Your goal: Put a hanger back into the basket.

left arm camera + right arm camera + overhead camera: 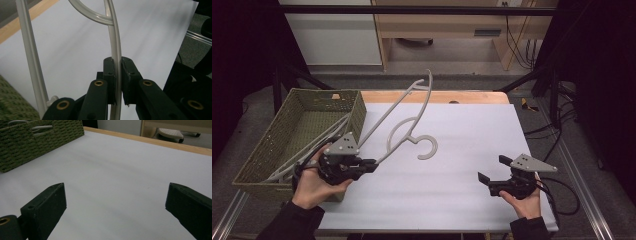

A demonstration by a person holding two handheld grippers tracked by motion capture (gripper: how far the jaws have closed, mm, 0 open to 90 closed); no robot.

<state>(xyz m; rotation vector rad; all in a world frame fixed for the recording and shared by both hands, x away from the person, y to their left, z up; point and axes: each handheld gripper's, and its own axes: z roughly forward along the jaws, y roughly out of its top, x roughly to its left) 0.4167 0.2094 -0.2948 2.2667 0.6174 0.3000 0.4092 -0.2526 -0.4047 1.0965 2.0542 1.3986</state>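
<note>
In the high view, the left gripper point(373, 163) is clamped on 1 arm of a grey plastic hanger point(409, 112), which it holds tilted above the white table cover point(472, 145), its hook point(428, 148) hanging low over the sheet. More hangers point(307, 150) lie in the green woven basket point(292, 130) at the table's left edge, just beside that hand. The right gripper point(492, 175) rests near the right front of the table, well apart from the hanger, its tongs spread and holding nothing. In the left gripper view, the 2 black jaws pinch a thin hanger bar point(116, 50) between their pads, with the opposite arm point(30, 57) running past on the left. The grip is narrow and near one end, so the hanger will likely want to swing; a slow, level carry away from the basket rim should keep it from snagging or twisting out. In the right gripper view, the tongs stand wide apart over bare sheet, the basket point(37, 142) at upper left; that hand is free to steady the hook end if needed.
</note>
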